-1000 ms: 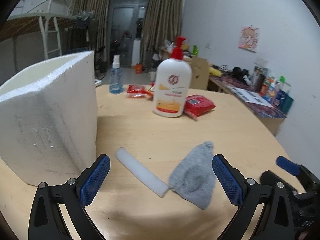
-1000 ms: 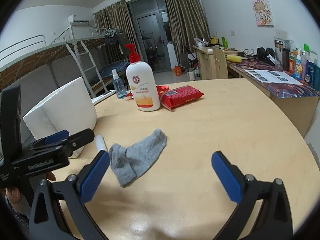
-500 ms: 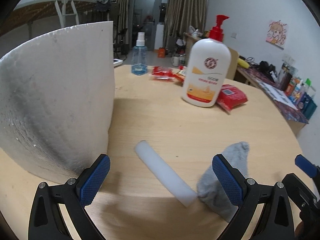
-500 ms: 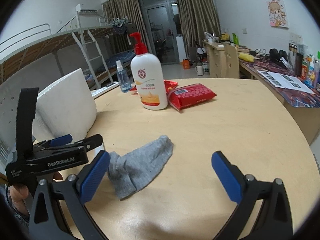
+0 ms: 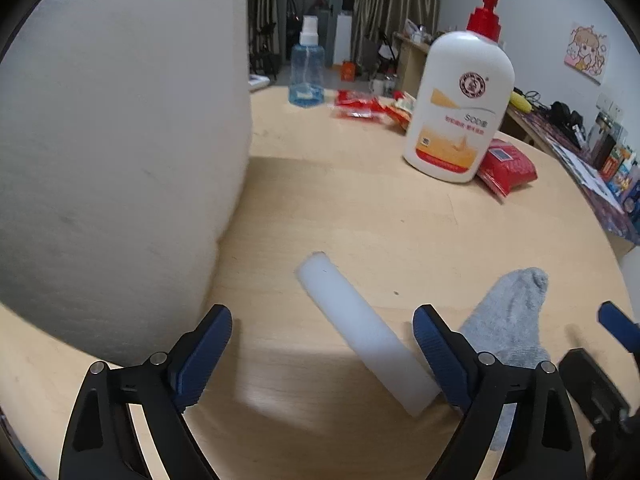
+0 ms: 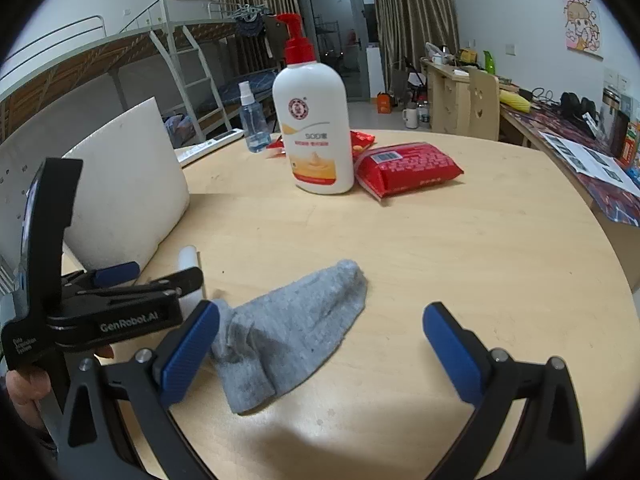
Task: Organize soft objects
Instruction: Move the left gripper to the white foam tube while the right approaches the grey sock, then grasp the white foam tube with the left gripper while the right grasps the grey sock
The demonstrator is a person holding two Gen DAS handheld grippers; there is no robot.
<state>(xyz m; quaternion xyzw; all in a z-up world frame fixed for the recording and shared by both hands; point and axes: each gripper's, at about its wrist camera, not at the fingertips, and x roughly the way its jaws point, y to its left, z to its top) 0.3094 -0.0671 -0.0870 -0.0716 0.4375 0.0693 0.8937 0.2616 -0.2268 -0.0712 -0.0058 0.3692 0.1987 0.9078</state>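
A white foam stick (image 5: pixel 360 330) lies flat on the wooden table, its near end between my left gripper's (image 5: pixel 322 354) open fingers, close to the right finger. A grey sock (image 5: pixel 508 320) lies just right of that finger. In the right wrist view the sock (image 6: pixel 292 328) lies flat between my right gripper's (image 6: pixel 316 354) open fingers, nearer the left finger. The left gripper (image 6: pixel 100 300) shows there at the left, over the stick (image 6: pixel 188 258). A white foam box (image 5: pixel 112 152) stands at the left, also seen in the right wrist view (image 6: pixel 120 200).
A white lotion bottle with a red pump (image 6: pixel 312 128) stands mid-table beside a red packet (image 6: pixel 404 168). A small blue spray bottle (image 6: pixel 252 120) and red wrappers (image 5: pixel 360 106) lie behind. A cluttered desk (image 6: pixel 580 140) runs along the right wall.
My left gripper has moved forward and down towards the foam stick, which now reaches between its fingers. My right gripper has come closer to the sock. Both stay open.
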